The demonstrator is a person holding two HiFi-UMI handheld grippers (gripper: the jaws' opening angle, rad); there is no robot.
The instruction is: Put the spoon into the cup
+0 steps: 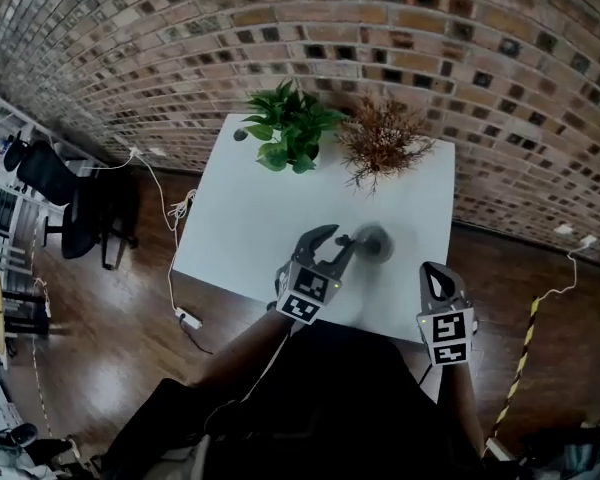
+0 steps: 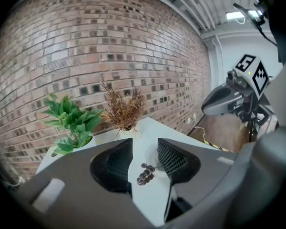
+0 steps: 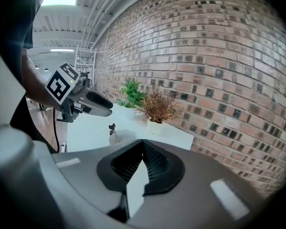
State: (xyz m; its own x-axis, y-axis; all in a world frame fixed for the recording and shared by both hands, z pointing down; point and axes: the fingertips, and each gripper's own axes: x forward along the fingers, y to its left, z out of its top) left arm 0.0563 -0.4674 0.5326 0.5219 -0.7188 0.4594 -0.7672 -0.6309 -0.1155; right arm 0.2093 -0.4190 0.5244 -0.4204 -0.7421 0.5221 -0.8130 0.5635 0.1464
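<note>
A grey cup (image 1: 376, 243) stands on the white table (image 1: 240, 218), toward its near edge. In the right gripper view the cup (image 3: 116, 137) has the spoon's dark handle (image 3: 112, 127) sticking up out of it. My left gripper (image 1: 342, 243) hangs just left of the cup and is open. In the left gripper view the spoon's beaded handle end (image 2: 145, 173) sits loose between the spread jaws of that gripper (image 2: 145, 143), and no pad presses on it. My right gripper (image 1: 436, 274) is off the table's near right corner with its jaws (image 3: 143, 142) together and nothing in them.
At the table's far edge stand a green leafy plant (image 1: 288, 126) and a dry brown plant (image 1: 382, 138). A brick wall runs behind the table. A black office chair (image 1: 75, 193) and a white cable with a power strip (image 1: 188, 318) lie on the wooden floor to the left.
</note>
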